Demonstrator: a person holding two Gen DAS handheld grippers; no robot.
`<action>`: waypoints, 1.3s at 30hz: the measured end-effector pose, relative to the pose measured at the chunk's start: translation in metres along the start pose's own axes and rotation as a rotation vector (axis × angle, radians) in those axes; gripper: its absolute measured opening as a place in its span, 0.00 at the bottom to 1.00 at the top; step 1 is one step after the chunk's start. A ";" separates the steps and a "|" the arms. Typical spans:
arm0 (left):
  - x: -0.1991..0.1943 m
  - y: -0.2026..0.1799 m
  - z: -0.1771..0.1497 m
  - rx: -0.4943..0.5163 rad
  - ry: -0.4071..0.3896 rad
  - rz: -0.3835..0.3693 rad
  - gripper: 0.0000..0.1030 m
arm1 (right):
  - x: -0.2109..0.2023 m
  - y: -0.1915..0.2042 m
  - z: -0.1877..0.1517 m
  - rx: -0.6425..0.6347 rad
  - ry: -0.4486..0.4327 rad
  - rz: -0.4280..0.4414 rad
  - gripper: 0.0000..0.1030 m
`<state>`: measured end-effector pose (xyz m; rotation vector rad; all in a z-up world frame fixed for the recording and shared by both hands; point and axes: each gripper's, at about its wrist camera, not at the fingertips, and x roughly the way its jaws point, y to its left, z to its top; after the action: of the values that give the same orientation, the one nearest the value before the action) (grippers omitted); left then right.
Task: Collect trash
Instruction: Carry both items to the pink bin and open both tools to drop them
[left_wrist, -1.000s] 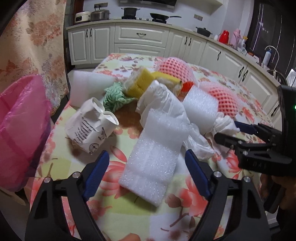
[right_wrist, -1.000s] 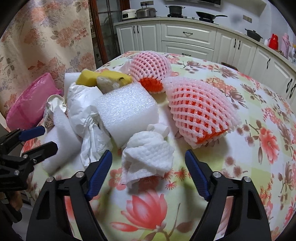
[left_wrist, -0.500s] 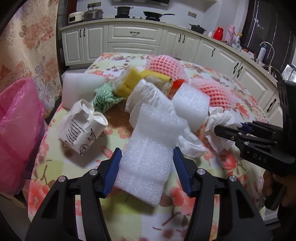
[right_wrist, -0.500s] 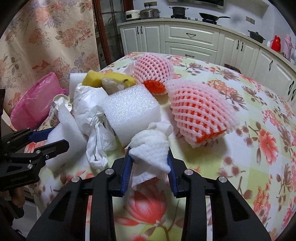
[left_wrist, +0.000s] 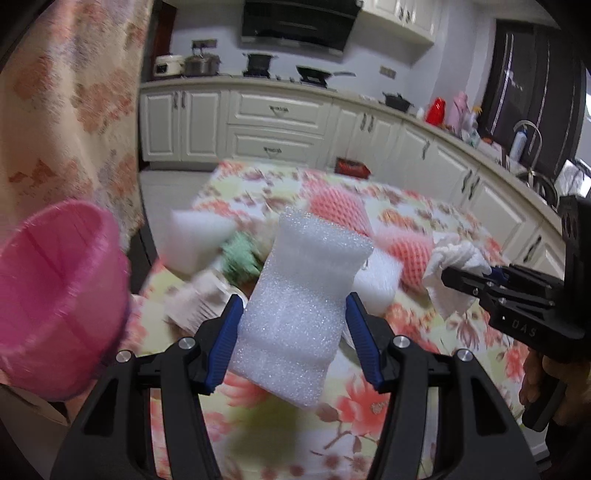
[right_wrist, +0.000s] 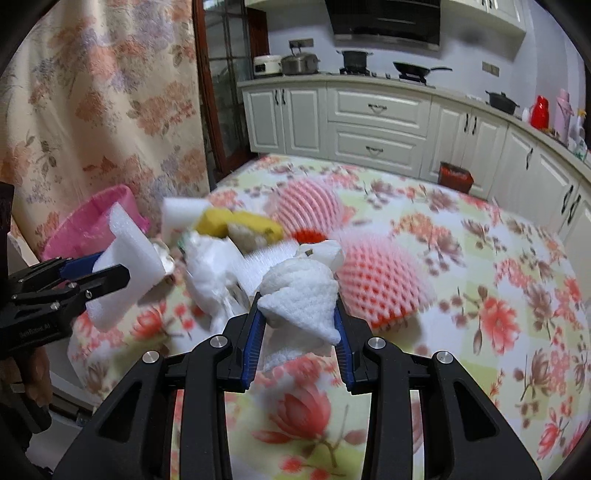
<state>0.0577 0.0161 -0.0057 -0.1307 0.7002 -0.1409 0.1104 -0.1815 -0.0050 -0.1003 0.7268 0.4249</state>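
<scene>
right gripper (right_wrist: 298, 334) | clamped on white paper wad (right_wrist: 301, 295) | above floral table (right_wrist: 480, 332) (background blurred)

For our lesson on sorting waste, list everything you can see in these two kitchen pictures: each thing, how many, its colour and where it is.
foam sheet: one, white, gripped in the left tongs, off the table
paper wad: one, white, gripped in the right tongs
fruit nets: two, pink over orange, mid table
foam block: one, white, far left of the pile
sponge: one, yellow, behind the pile
plastic bag: one, white, crumpled, in the pile
green rag: one, in the pile, blurred
bin: one, pink liner, left of the table
tablecloth: one, floral
curtain: one, floral, left
cabinets: cream, along the back
pots and pan: several, on the counter
left tongs: black, blue pads
right tongs: black, blue pads
</scene>
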 end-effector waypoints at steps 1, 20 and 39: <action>-0.005 0.005 0.003 -0.006 -0.011 0.009 0.54 | 0.000 0.005 0.004 -0.009 -0.007 0.007 0.33; -0.101 0.172 0.039 -0.215 -0.195 0.375 0.54 | 0.042 0.183 0.113 -0.221 -0.086 0.301 0.33; -0.103 0.218 0.037 -0.306 -0.197 0.428 0.63 | 0.103 0.285 0.136 -0.335 -0.007 0.464 0.43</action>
<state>0.0226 0.2511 0.0503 -0.2795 0.5357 0.3859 0.1466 0.1449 0.0444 -0.2462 0.6649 0.9897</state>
